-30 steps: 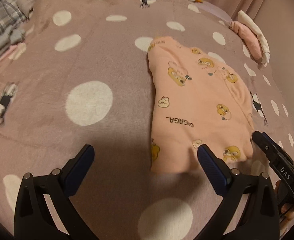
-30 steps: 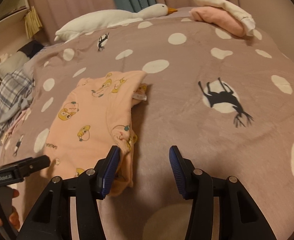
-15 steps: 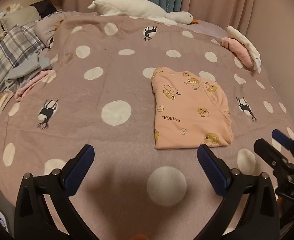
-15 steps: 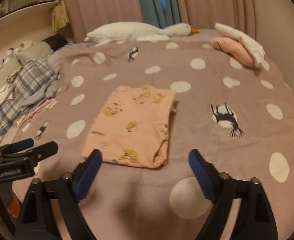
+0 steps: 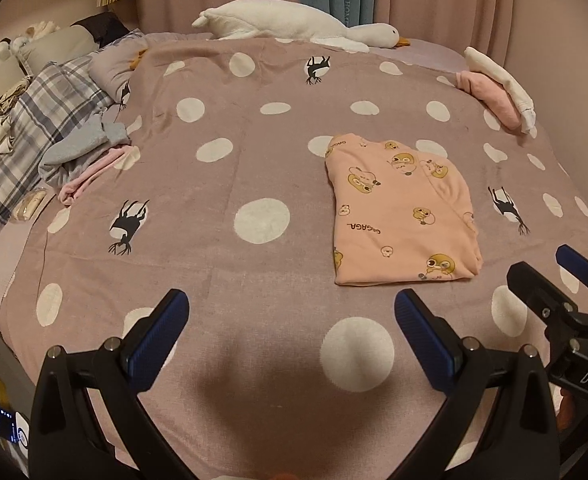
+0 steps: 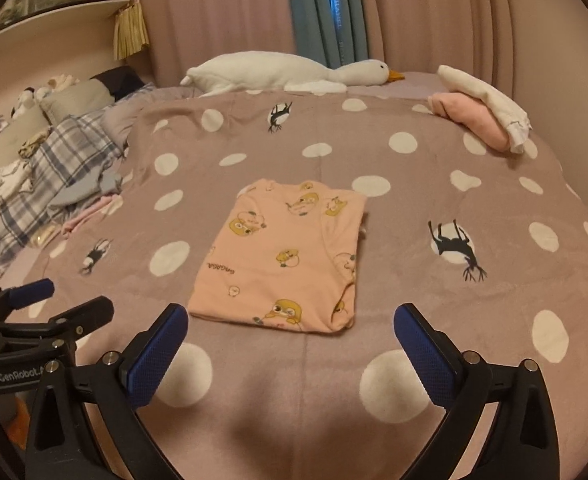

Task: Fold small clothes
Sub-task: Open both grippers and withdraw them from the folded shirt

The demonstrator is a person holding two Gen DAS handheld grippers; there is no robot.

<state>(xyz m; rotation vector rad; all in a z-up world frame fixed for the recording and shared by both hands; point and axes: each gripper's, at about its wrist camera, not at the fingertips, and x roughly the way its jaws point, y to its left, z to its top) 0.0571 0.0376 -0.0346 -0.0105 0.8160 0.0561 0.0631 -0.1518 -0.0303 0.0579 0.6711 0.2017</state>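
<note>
Blue-padded fingers of your right gripper (image 6: 289,344), half closed beside the shirt's edge a second ago, are now opening wide with nothing between them. Your left gripper (image 5: 291,330) stays spread. Both have backed off the folded peach shirt (image 6: 281,256) lying on the bed (image 6: 414,208). Only your right view shows the shelf (image 6: 53,16).

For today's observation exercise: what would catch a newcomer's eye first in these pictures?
The folded peach garment lying flat mid-bed on the polka-dot bedspread. Behind it, a white goose plush stretches along the curtains. Both tools, left tool and right tool, hang open and empty in front.
</note>
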